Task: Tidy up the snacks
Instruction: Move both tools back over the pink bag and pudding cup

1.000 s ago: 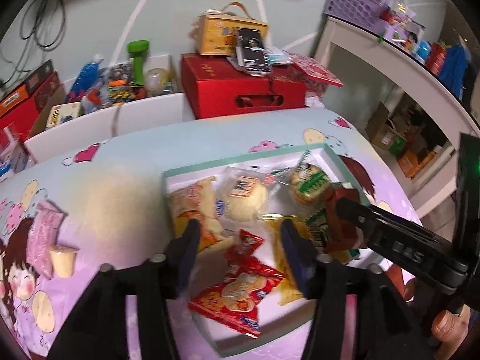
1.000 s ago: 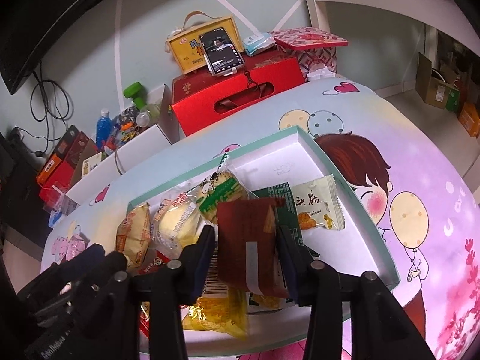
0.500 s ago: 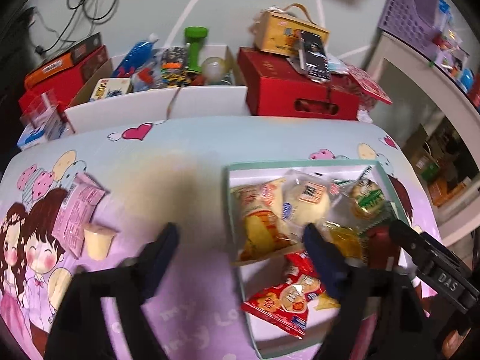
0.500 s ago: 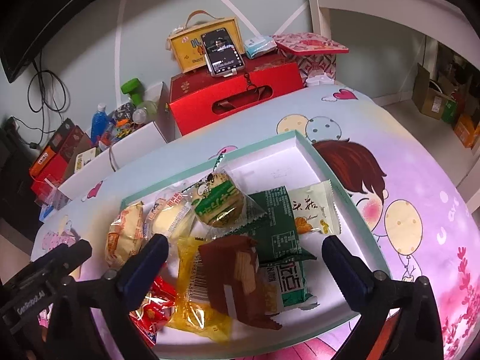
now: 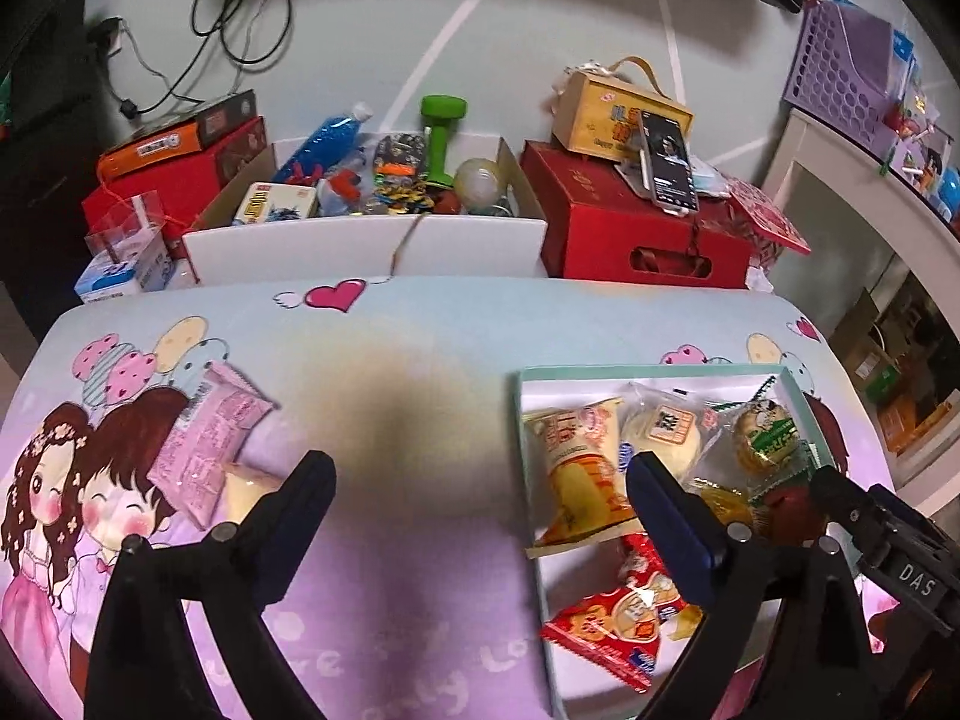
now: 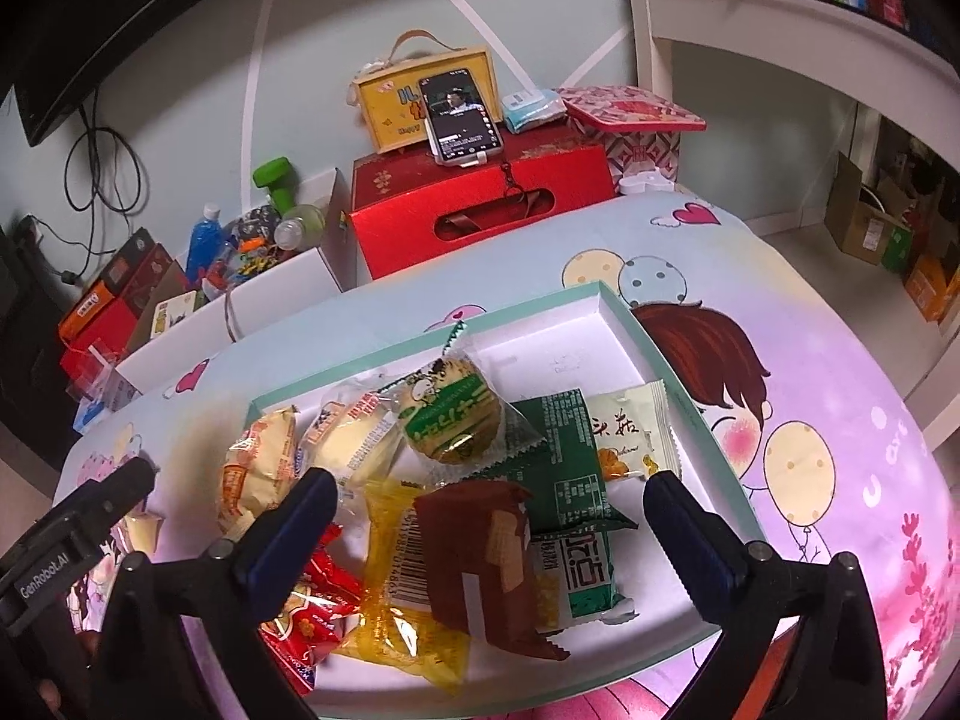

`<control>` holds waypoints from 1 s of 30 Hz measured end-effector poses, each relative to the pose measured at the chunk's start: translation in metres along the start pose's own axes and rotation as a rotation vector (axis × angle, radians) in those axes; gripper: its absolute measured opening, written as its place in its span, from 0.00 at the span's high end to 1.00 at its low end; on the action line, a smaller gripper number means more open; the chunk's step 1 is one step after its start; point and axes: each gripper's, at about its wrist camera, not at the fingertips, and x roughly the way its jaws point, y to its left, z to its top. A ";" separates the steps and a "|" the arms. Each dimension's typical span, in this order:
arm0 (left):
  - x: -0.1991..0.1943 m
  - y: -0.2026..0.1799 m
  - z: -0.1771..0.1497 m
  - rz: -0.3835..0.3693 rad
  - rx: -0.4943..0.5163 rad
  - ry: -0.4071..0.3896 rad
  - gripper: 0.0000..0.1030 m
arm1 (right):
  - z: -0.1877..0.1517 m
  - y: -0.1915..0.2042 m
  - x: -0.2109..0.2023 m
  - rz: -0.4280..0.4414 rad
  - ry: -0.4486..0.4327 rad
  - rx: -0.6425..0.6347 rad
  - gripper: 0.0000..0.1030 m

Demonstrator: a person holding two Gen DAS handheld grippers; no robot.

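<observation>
- We find the table (image 5: 420,630), with its cartoon cloth, carrying a shallow teal-rimmed tray (image 6: 606,300) at the left wrist view's 3 o'clock.
- Left gripper (image 5: 480,498): jaws have just been opening and stand spread over bare cloth — nothing between them.
- Right gripper (image 6: 489,510): jaws spread wide above the tray, gripping nothing.
- Tray contents: brown packet (image 6: 486,564) lying loose atop the yellow packet (image 6: 396,594) and green packet (image 6: 564,468); red packet (image 5: 618,618) at 7 o'clock.
- Outside the tray, at 9 o'clock — pink packet (image 5: 204,438), touching a small jelly cup (image 5: 246,489).
</observation>
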 end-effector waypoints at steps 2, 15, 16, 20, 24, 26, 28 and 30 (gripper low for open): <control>-0.002 0.006 -0.002 -0.008 -0.016 -0.005 0.05 | 0.000 0.005 -0.002 0.004 -0.004 -0.013 0.00; -0.029 0.080 -0.010 0.069 -0.075 -0.033 0.05 | -0.009 0.056 -0.007 0.078 -0.003 -0.094 0.00; -0.030 0.087 -0.011 0.080 -0.075 -0.025 0.05 | -0.011 0.060 -0.007 0.078 -0.003 -0.102 0.00; -0.035 0.108 -0.015 0.109 -0.067 -0.004 0.05 | -0.019 0.088 -0.009 0.114 0.001 -0.165 0.00; -0.039 0.129 -0.020 0.153 -0.046 0.018 0.05 | -0.028 0.114 -0.011 0.151 0.008 -0.213 0.00; -0.044 0.141 -0.022 0.177 -0.053 0.020 0.05 | -0.034 0.130 -0.012 0.175 0.011 -0.248 0.00; -0.047 0.151 -0.024 0.179 -0.071 0.020 0.05 | -0.040 0.144 -0.014 0.187 0.011 -0.276 0.00; -0.050 0.161 -0.026 0.183 -0.086 0.019 0.05 | -0.046 0.159 -0.015 0.207 0.013 -0.306 0.00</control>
